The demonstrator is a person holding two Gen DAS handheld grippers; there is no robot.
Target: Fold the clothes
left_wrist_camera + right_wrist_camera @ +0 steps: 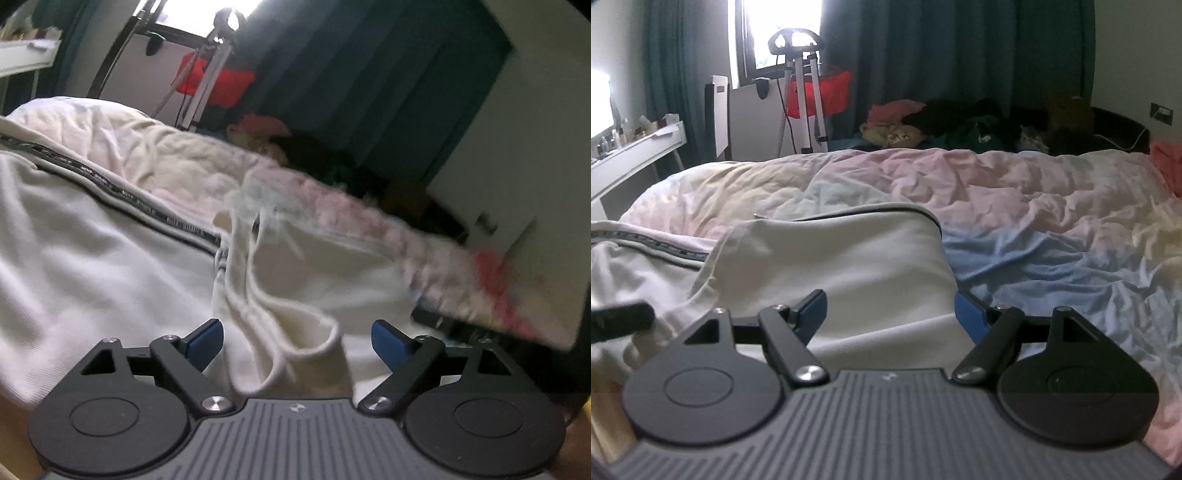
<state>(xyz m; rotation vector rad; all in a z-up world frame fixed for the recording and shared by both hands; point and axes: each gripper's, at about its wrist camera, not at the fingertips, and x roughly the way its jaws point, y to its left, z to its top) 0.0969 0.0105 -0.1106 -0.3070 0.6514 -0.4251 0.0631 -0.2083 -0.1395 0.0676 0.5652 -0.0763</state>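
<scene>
Left gripper (297,341): jaws spread wide, blue pads (206,339) angled outward, both black linkage arms splayed. View tilted, gripper rolled so the scene slopes down to the right. Nothing pinched between the pads; white cloth (303,350) bunches in the gap, contact with the pads unclear because of blur.

Right gripper (891,319): jaws also wide apart, blue pads (812,314) well separated, held level and pointing forward. Cloth (849,266) lies in the gap, not clamped. Right pad sits at the cloth's edge.

A dark blurred bar (620,321) at the left edge of the right wrist view, likely part of the left gripper; cannot tell.
</scene>
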